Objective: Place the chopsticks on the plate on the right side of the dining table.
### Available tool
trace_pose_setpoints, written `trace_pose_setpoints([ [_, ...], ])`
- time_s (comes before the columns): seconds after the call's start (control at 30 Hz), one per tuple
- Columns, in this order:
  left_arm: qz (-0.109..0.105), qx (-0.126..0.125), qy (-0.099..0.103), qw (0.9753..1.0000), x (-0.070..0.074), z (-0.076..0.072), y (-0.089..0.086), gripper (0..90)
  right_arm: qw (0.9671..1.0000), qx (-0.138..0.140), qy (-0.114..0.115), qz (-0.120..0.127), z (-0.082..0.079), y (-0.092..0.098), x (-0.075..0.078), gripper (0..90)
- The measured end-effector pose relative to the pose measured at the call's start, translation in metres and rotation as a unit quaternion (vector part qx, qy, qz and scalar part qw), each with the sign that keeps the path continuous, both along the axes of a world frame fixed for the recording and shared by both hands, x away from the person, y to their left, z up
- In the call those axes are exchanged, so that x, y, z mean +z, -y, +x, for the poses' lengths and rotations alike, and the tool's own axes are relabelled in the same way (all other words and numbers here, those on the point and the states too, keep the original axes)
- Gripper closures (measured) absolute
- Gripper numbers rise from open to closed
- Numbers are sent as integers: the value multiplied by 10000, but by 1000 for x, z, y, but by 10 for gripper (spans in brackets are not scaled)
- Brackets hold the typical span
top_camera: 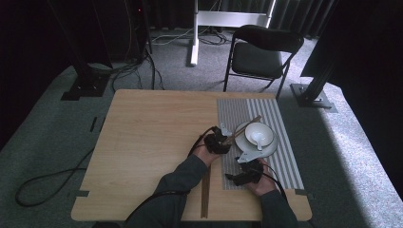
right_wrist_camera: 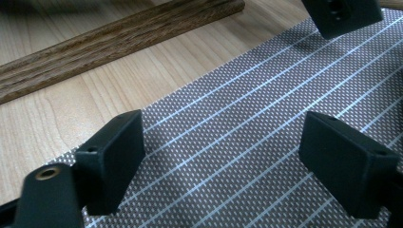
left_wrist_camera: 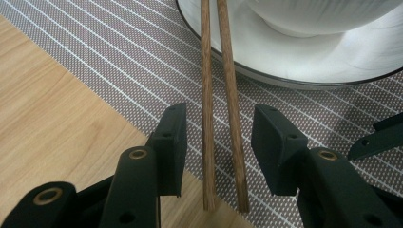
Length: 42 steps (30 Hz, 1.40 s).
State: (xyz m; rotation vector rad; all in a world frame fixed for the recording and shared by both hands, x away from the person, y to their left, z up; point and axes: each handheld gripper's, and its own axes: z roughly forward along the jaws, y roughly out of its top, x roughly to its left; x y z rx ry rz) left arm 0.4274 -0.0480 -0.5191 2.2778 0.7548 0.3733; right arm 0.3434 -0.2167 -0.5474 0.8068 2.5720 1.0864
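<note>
While my left claw (left_wrist_camera: pixel 218 142) stands released around the chopsticks (left_wrist_camera: pixel 216 95), their far ends rest on the plate (left_wrist_camera: pixel 332 61) rim near the bench's right edge; my right claw (right_wrist_camera: pixel 223 156) hangs released over the striped mat (right_wrist_camera: pixel 247 109), bare room around it.

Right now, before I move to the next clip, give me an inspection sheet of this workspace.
Surface: wooden table, striped placemat on its right side.
Job's things: pair of chopsticks, far ends resting on the plate; bowl with spoon on the plate.
Clutter: second pair of chopsticks near the front edge.
Grippers: left gripper open, jaws either side of the chopsticks; right gripper open over the placemat.
Cables: gripper cable trailing over the floor on the left.
Surroundings: folding chair, carpet, dark curtains.
</note>
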Motion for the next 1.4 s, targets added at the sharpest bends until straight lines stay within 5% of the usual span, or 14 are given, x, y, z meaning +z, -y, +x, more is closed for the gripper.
trace_pose_setpoints([
  [0.17,175,-85,143,9997,0,-5,-1,637,10000,-17,17,17,-2,0,2,231],
  [0.5,259,-101,78,9996,0,-3,0,774,9998,-138,127,-55,-8,-2,6,297],
  [0.83,277,-241,97,9993,1,2,0,799,9992,-329,229,-43,-24,4,23,335],
  [1.17,385,-363,148,9985,1,16,3,798,9964,-780,316,69,-41,39,40,369],
  [1.4,394,-469,186,9979,1,22,9,798,9899,-1330,486,50,-51,80,48,415],
])
